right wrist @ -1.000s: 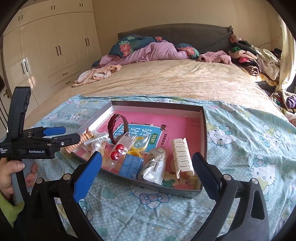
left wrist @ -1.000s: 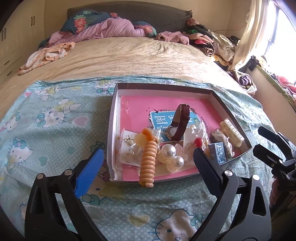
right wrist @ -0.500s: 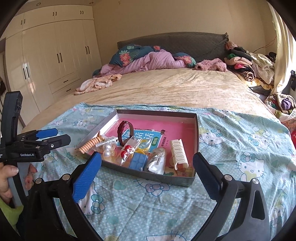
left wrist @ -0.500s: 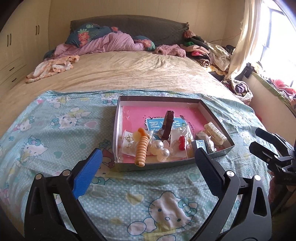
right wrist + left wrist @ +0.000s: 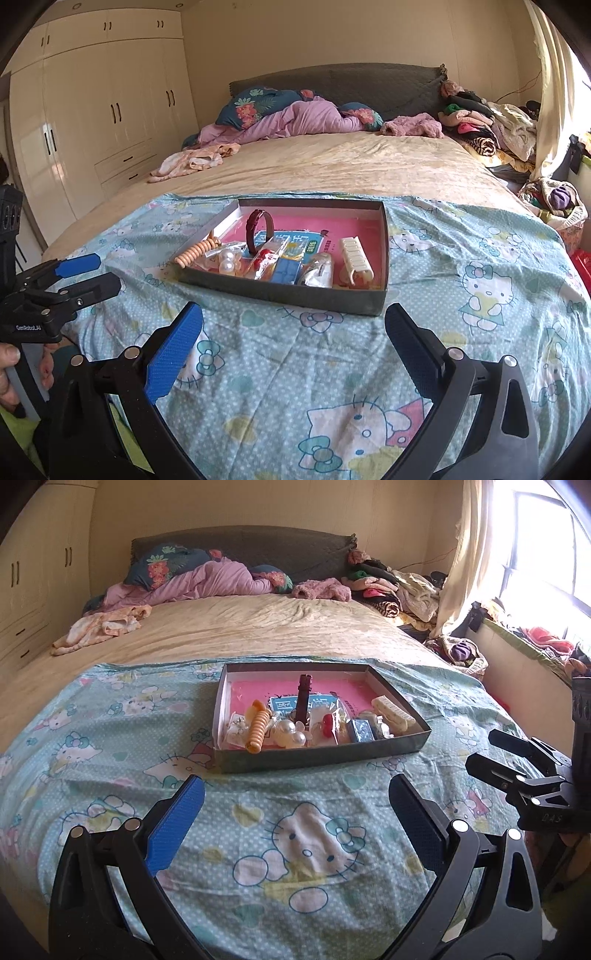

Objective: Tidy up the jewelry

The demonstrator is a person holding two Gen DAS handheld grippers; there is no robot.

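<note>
A shallow dark box point(image 5: 317, 758) with a pink floor sits on the Hello Kitty sheet; it also shows in the right wrist view point(image 5: 288, 291). Inside lie a dark red watch point(image 5: 303, 698), an orange spiral hair tie point(image 5: 257, 728), pearl beads point(image 5: 290, 736), a cream hair claw point(image 5: 355, 256), a small blue box point(image 5: 284, 270) and several clear packets. My left gripper point(image 5: 295, 812) is open and empty, well short of the box. My right gripper point(image 5: 293, 341) is open and empty, also back from the box.
The blue Hello Kitty sheet point(image 5: 303, 842) covers the near part of a beige bed point(image 5: 240, 627). Pillows and a purple quilt point(image 5: 207, 579) lie at the headboard, clothes point(image 5: 391, 587) pile at the right. Wardrobes point(image 5: 92, 122) stand left.
Both grippers have pulled back from the box, which now looks smaller and farther away. Both stay open. The box contents have not moved.
</note>
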